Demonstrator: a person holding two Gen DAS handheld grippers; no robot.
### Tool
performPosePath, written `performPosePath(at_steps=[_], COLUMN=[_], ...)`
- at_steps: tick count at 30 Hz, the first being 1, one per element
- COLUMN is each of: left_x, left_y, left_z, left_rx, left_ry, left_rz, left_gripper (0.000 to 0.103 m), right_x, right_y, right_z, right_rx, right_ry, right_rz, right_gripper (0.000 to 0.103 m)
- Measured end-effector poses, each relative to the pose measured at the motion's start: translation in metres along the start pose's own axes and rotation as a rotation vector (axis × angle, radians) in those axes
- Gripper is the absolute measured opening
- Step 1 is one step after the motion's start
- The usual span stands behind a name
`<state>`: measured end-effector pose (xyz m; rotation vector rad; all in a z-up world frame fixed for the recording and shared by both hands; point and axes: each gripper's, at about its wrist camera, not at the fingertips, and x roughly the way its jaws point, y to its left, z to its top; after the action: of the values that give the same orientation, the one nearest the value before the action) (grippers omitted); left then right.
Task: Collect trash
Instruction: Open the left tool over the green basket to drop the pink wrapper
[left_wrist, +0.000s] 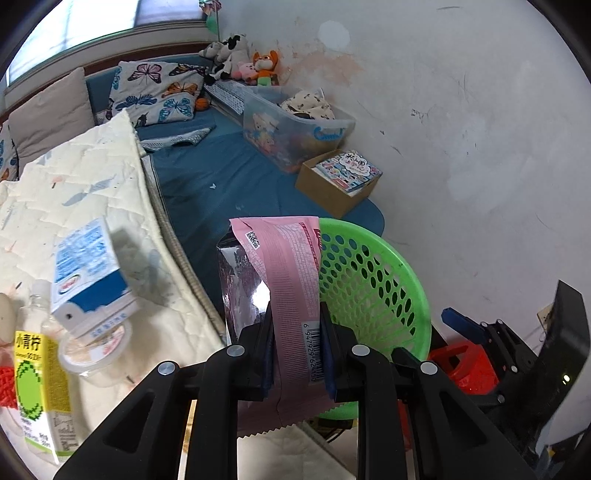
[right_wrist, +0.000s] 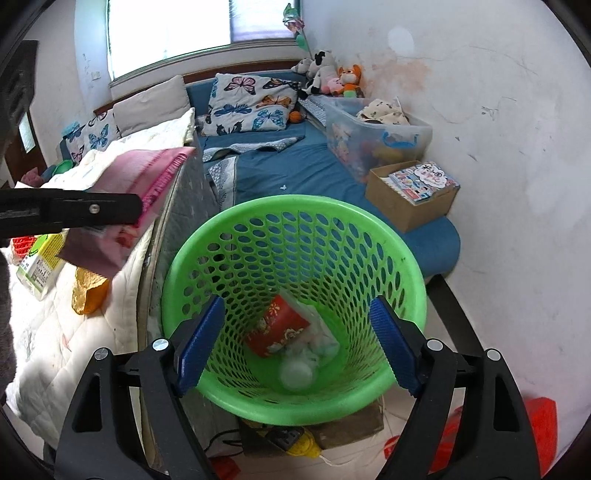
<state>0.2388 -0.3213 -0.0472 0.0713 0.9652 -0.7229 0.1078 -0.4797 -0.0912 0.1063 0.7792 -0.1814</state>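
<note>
Bed (left_wrist: 207, 177): blue sheet
On bed: cream quilt (left_wrist: 74, 192), 1 clear bin (left_wrist: 291, 129), 1 cardboard box (left_wrist: 332, 188)
On quilt: milk carton (left_wrist: 86, 273), juice carton (left_wrist: 40, 391)

My left gripper (left_wrist: 297, 343) tilts steeply down, its pads clamped on a pink wrapper (left_wrist: 288, 266) toward twelve o'clock; my right gripper (right_wrist: 295, 343), equally tilted, has its jaws spread wide, gripping nothing

The right gripper (right_wrist: 295, 343) hangs over the green basket (right_wrist: 413, 273), its blue pads (right_wrist: 201, 343) spread wide with nothing between them. In the basket's bottom lie a red wrapper (right_wrist: 277, 328) and a clear lid (right_wrist: 295, 374). To the left, the left gripper (right_wrist: 138, 210) pinches a pink wrapper (right_wrist: 147, 170) above the quilt (right_wrist: 48, 332).
</note>
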Motion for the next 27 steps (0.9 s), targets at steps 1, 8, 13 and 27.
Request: performPosePath(at_steps=[1, 8, 13, 27], left_x=[0.000, 0.015, 0.017, 0.009], left_y=[-0.002, -0.007, -0.012, -0.007], left_z=[-0.002, -0.001, -0.004, -0.006], left_rx=[-0.001, 0.002, 0.026, 0.007], left_ry=[0.002, 0.023, 0.023, 0.000], left_rz=[-0.003, -0.021, -0.018, -0.025], left_gripper=[0.021, 0.025, 0.028, 0.048], right_x=[-0.001, -0.009, -0.011, -0.020], right_y=[-0.001, -0.006, -0.007, -0.002], right_z=[-0.001, -0.008, -0.008, -0.008], right_rx=[0.003, 0.020, 0.027, 0.024], right_ry=[-0.002, -0.008, -0.009, -0.028], right_rz=[0.001, -0.001, -0.002, -0.002], right_gripper=[0.081, 0.081, 0.082, 0.082])
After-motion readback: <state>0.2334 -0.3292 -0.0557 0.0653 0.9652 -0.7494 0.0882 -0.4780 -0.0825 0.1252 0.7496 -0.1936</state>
